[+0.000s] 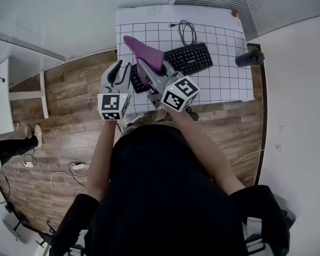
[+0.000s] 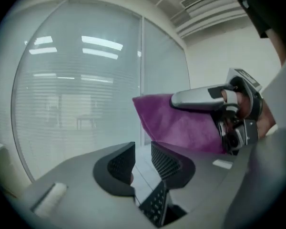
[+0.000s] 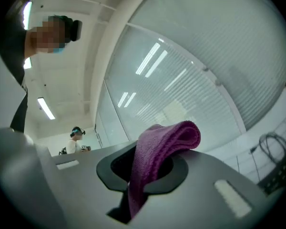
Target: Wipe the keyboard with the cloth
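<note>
A black keyboard [image 1: 189, 57] lies on a white gridded mat [image 1: 229, 73] on the table, well below both grippers. My right gripper [image 1: 144, 68] is held up high over the mat's left part and is shut on a purple cloth [image 1: 144, 49]. In the right gripper view the cloth [image 3: 155, 151] stands up out of the closed jaws and folds over at its top. My left gripper [image 1: 117, 71] is just to the left of it, at about the same height. In the left gripper view its fingers [image 2: 121, 168] stand apart with nothing between them, and the cloth [image 2: 181, 125] hangs ahead and to the right.
A coiled black cable [image 1: 186, 31] lies on the mat behind the keyboard. A dark cylindrical object [image 1: 249, 57] sits at the table's right edge. Frosted glass walls stand behind the table. Another person [image 3: 76, 140] stands far back in the room. A white desk [image 1: 0, 100] is at the left.
</note>
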`<state>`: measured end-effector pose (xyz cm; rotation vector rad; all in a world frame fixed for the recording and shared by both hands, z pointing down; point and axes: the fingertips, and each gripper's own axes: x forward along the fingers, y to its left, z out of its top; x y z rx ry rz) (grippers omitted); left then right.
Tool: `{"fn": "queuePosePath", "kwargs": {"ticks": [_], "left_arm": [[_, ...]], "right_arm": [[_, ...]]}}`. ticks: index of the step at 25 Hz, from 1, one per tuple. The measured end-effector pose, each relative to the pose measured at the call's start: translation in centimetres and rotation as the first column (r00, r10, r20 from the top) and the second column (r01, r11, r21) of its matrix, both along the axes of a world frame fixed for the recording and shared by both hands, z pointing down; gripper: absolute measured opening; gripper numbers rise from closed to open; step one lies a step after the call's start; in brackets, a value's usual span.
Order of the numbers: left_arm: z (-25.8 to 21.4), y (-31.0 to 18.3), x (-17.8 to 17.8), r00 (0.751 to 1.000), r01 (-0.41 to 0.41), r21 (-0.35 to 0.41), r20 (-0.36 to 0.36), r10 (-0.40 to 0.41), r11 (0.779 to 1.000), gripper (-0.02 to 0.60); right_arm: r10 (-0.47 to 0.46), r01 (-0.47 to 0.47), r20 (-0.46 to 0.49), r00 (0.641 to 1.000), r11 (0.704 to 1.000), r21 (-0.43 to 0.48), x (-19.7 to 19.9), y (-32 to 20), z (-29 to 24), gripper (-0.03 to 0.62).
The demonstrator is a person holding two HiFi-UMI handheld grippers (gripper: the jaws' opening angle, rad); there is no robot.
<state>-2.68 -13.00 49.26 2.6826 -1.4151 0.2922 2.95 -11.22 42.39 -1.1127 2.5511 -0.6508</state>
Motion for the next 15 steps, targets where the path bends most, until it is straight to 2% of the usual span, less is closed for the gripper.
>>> {"fn": "queuePosePath", "kwargs": {"ticks": [2, 3, 6, 8, 10, 13, 15], "left_arm": [[-5.6, -1.0, 0.4, 0.999, 0.028, 0.133, -0.038, -0.024, 0.991, 0.086], [-8.1, -1.3, 0.5, 0.998, 0.045, 0.189, -0.055, -0.035, 0.981, 0.066], [-13.2, -1.4, 0.5, 0.992, 0.103, 0.295, -0.096, -0.077, 0.950, 0.012], [-14.1, -1.1, 0.5, 0.992, 0.121, 0.298, -0.076, -0.103, 0.947, 0.002], [-13.9, -0.6, 0.6, 0.993, 0.121, 0.276, -0.047, -0.112, 0.954, 0.002], [-13.4, 0.1, 0.7, 0.993, 0.115, 0.263, -0.044, -0.107, 0.958, 0.002], [-13.4, 0.2, 0.6, 0.993, 0.118, 0.288, -0.052, -0.108, 0.950, 0.002]], "right_arm": [[0.063, -0.054, -0.062, 0.996, 0.990, 0.129, 0.5, -0.2, -4.1, 0.046], [0.110, -0.085, -0.117, 0.987, 0.976, 0.200, 0.8, -0.2, -5.9, 0.046], [0.282, -0.168, -0.288, 0.915, 0.916, 0.364, 2.0, -0.1, -9.0, 0.041], [0.350, -0.196, -0.349, 0.869, 0.892, 0.406, 2.5, 0.0, -9.5, 0.037], [0.377, -0.211, -0.374, 0.847, 0.885, 0.415, 2.7, 0.3, -9.3, 0.037], [0.387, -0.230, -0.380, 0.840, 0.889, 0.397, 3.0, 0.7, -8.7, 0.037], [0.385, -0.232, -0.382, 0.840, 0.892, 0.388, 3.2, 0.9, -8.3, 0.037]]}}
